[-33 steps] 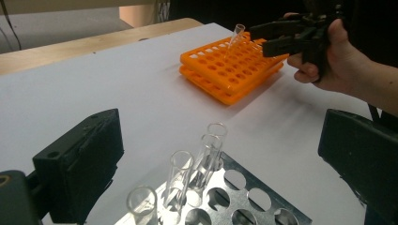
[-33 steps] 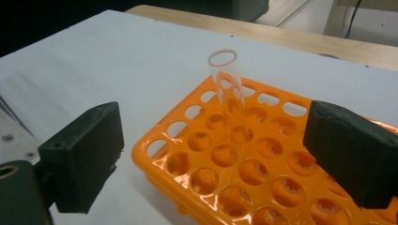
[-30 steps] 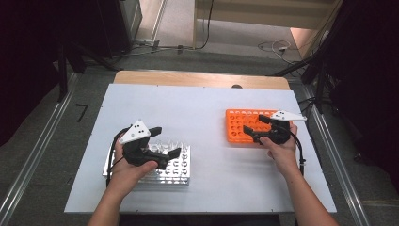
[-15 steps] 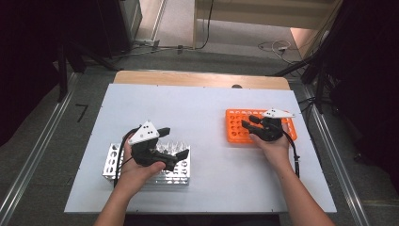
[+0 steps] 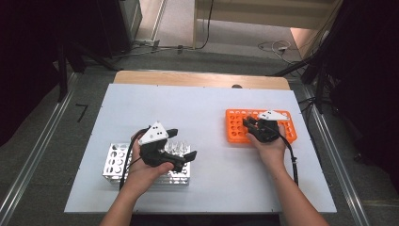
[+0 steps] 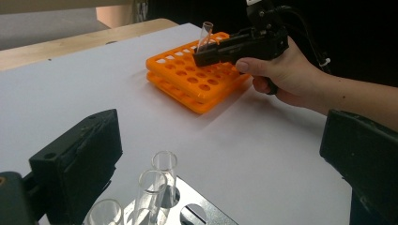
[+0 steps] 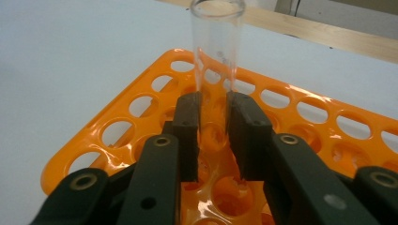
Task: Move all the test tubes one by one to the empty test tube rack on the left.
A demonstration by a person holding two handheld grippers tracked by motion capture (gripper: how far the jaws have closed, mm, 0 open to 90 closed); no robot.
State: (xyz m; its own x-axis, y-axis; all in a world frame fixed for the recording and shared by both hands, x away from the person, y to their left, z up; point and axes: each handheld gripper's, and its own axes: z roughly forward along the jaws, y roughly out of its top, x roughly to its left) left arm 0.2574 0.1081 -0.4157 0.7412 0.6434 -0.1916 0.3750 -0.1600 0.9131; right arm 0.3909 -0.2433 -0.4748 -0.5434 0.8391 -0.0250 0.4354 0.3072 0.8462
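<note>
Surface: a white rectangular table top (image 5: 207, 108) with a pale wooden strip (image 5: 202, 79) along its far edge; most of the white board lies bare between the two racks
Room: grey floor beyond the table, metal rails (image 5: 28, 160) running along both sides, cables (image 5: 275, 46) lying on the floor at the far right, dark equipment and shadow at the left and right edges
Left gripper: the black left gripper (image 5: 181, 147) is held over the right end of the metal rack; its jaws stand wide apart with nothing between them, as the left gripper view shows
Metal rack: a silver perforated metal tube rack (image 5: 117, 162) sits at the near left of the table, with clear glass test tubes (image 6: 159, 180) standing upright in its holes
Right gripper: the black right gripper (image 7: 213, 110) is over the orange rack, its jaws closed on the sides of a tube
Held tube: a clear glass test tube (image 7: 217, 42) stands roughly upright between those jaws, open mouth up, its lower end down at the rack's holes; whether it is seated in a hole cannot be told
Orange rack: an orange plastic tube rack with rows of round holes (image 5: 235, 127) lies at the right of the table, well apart from the metal rack
</note>
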